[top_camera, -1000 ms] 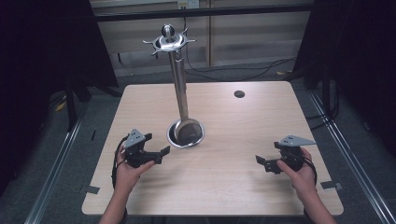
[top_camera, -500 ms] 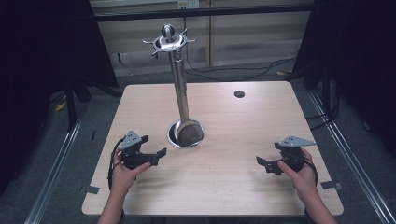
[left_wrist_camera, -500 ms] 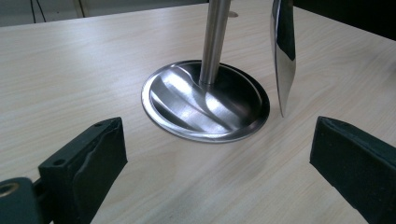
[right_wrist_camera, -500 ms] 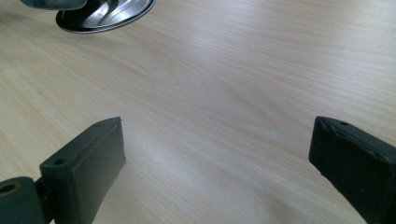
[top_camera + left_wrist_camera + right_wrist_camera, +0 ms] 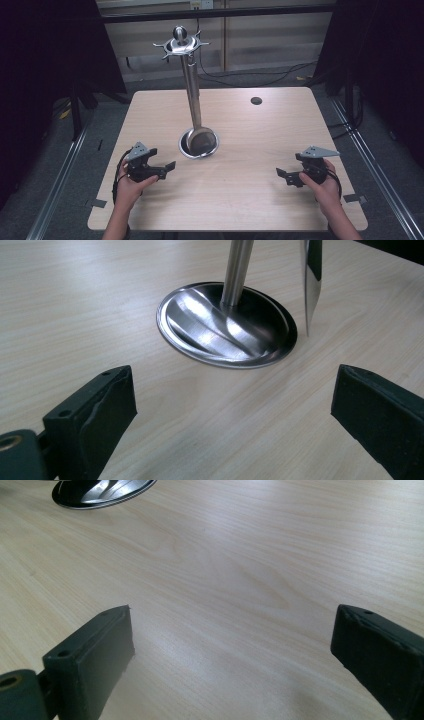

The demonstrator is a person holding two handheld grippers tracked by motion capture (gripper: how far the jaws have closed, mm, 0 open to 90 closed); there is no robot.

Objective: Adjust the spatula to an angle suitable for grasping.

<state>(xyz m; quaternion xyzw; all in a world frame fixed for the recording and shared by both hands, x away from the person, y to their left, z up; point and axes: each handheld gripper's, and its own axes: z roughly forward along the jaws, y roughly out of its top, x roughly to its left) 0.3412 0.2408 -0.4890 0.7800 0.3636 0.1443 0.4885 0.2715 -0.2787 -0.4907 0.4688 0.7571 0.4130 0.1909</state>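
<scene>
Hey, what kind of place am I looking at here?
Probably a lab or recording setup, not a kitchen: a bare wooden table holding one steel utensil stand, metal rails along the floor, loose cables behind, and dark curtains at the sides.

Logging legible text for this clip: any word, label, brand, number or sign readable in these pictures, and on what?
None can be read.
Metal stand and its round base: bare steel, no marking.
Wooden table: no print; the dark round spot is not a sign.
Left hand-held gripper and right hand-held gripper: no label visible.
</scene>
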